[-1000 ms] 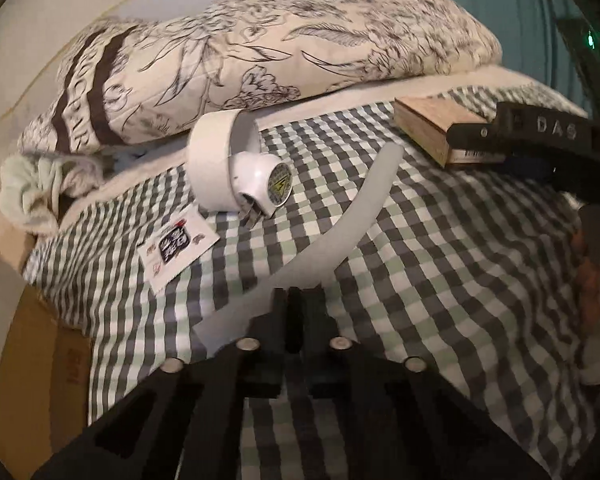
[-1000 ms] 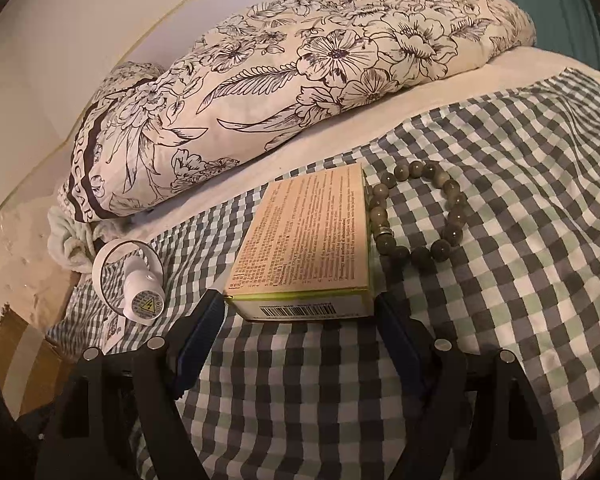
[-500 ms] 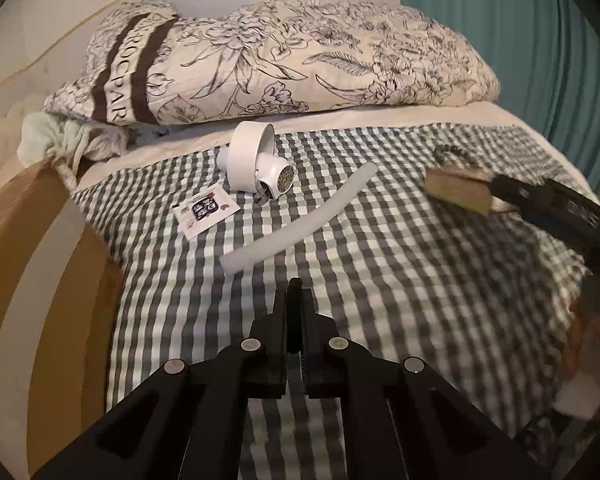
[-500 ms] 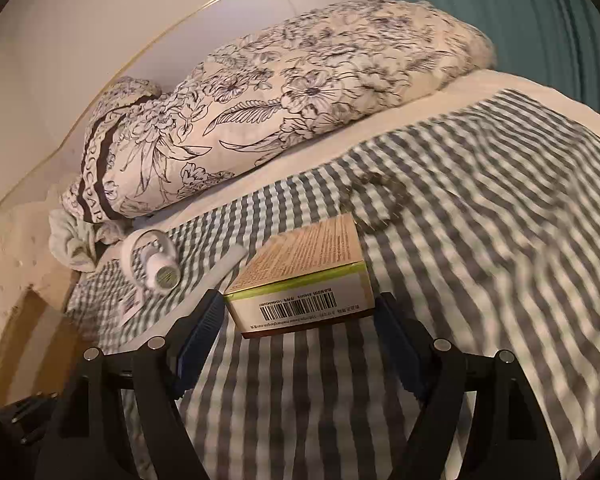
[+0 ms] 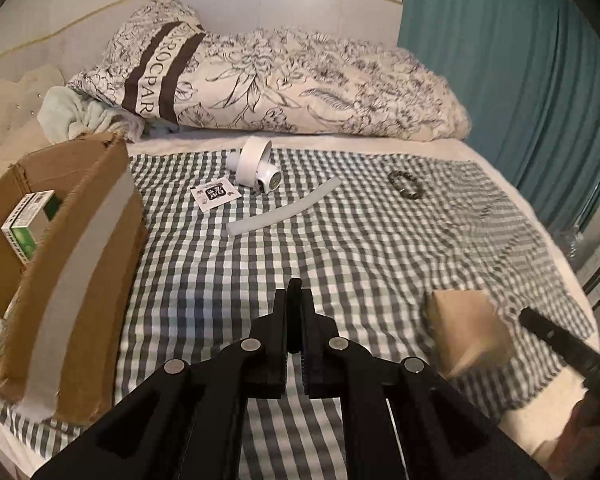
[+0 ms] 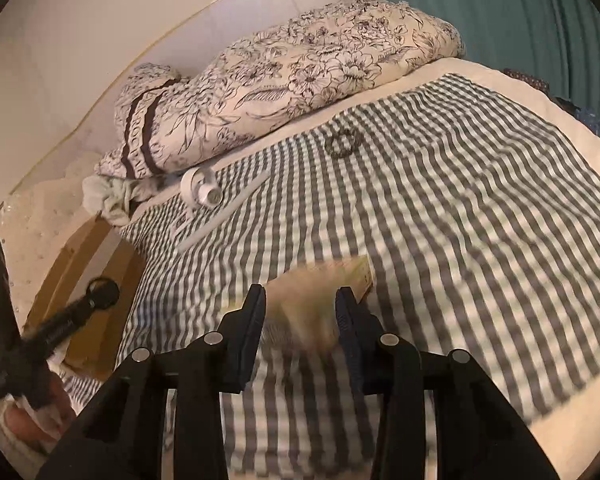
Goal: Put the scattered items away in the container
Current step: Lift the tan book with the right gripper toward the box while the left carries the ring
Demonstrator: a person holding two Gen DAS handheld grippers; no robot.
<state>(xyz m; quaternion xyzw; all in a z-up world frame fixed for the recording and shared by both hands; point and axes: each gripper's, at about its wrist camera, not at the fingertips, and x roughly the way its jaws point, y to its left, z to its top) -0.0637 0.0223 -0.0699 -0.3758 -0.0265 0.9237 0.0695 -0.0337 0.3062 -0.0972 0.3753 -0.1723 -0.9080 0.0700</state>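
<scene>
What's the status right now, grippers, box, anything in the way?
Left gripper shut, empty. Right gripper closing, tan box between the jaws, blurred. Cardboard container at left, open. Nothing seen blocking the way.

Your two wrist views look down along their fingers, high over the checked blanket (image 5: 380,240), facing the pillow (image 6: 300,72). Both share the bracelet (image 5: 406,185).

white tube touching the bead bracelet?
Apart. Left wrist view shows checked cloth between the white tube and bead bracelet.
</scene>
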